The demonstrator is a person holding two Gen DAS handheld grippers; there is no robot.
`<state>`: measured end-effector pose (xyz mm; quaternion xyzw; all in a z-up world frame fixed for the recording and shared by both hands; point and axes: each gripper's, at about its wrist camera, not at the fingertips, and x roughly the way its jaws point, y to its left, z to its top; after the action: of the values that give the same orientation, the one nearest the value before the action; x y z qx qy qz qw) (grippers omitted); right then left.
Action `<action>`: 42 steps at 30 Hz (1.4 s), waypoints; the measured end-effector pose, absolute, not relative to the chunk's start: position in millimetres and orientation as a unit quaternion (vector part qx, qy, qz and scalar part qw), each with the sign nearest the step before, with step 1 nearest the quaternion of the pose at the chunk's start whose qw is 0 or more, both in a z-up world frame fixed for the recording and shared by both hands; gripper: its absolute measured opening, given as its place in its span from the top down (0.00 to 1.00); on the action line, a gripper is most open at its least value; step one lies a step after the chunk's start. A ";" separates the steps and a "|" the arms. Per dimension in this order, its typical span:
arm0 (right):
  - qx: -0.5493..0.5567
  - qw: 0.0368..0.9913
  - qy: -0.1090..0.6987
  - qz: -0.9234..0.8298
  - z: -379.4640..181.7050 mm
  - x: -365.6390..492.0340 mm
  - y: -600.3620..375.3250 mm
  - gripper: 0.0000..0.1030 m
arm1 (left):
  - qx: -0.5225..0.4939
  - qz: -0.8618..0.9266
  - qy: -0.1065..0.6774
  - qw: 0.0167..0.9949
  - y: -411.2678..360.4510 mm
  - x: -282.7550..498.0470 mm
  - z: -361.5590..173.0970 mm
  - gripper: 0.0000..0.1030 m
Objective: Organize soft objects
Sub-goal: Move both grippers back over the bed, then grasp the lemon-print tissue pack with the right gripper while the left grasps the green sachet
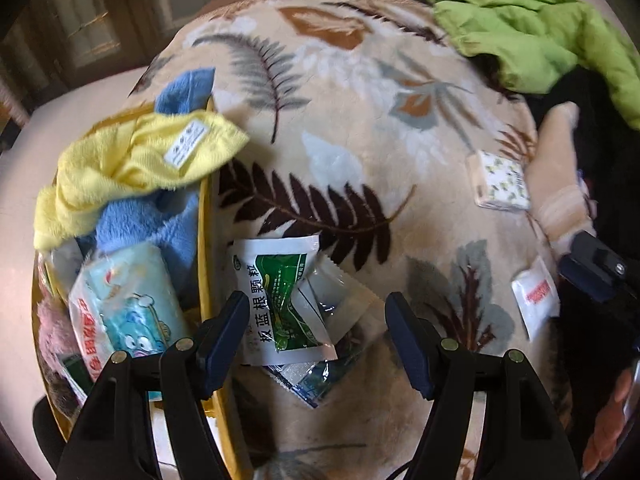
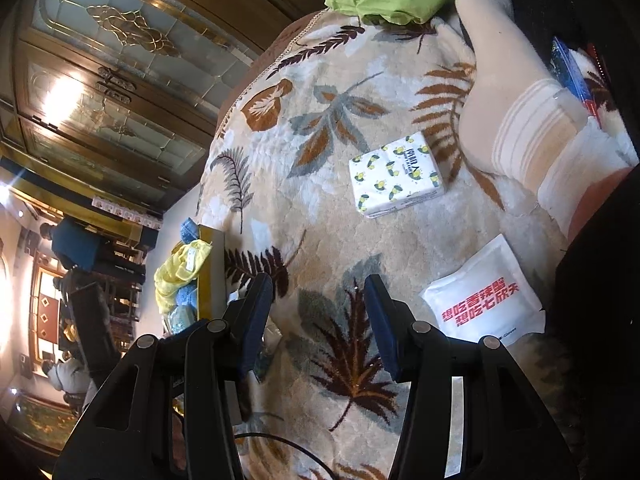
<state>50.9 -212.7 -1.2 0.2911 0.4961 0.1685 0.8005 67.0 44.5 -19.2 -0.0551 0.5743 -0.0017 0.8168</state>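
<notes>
A yellow box [image 1: 205, 240] at the left holds a yellow cloth [image 1: 132, 164], a blue towel [image 1: 168, 224] and a blue tissue pack [image 1: 128, 308]. My left gripper [image 1: 318, 332] is open and empty above a green and white sachet [image 1: 280, 300] and other sachets beside the box. My right gripper [image 2: 318, 320] is open and empty over the leaf-patterned blanket [image 2: 320, 184]. A lemon-print tissue pack [image 2: 396, 174] lies ahead of it. A white pack with red writing [image 2: 484, 300] lies to its right. The box also shows in the right wrist view [image 2: 212, 272].
A green garment [image 1: 532, 36] lies at the blanket's far right. A foot in a pale sock [image 2: 516, 92] rests on the blanket's right side. A wooden cabinet with glass doors [image 2: 112, 68] stands behind. People sit in the far room at left.
</notes>
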 end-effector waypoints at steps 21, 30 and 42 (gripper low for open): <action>0.275 0.809 0.513 0.083 -25.2 113.8 -241.3 0.52 | -0.085 0.049 0.610 0.786 32.9 99.5 -48.1 0.16; 0.196 0.816 0.539 0.075 -34.7 156.7 -216.9 0.34 | -0.061 0.054 0.627 0.775 17.7 113.7 -57.0 0.09; 0.141 0.799 0.573 0.118 -46.9 162.3 -184.6 0.31 | -0.082 0.040 0.641 0.762 24.6 114.1 -58.8 0.09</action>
<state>162.3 -184.6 -46.9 0.1409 0.5728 0.1177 0.7989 114.1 24.6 -58.8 -0.0822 0.6408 0.0402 0.7623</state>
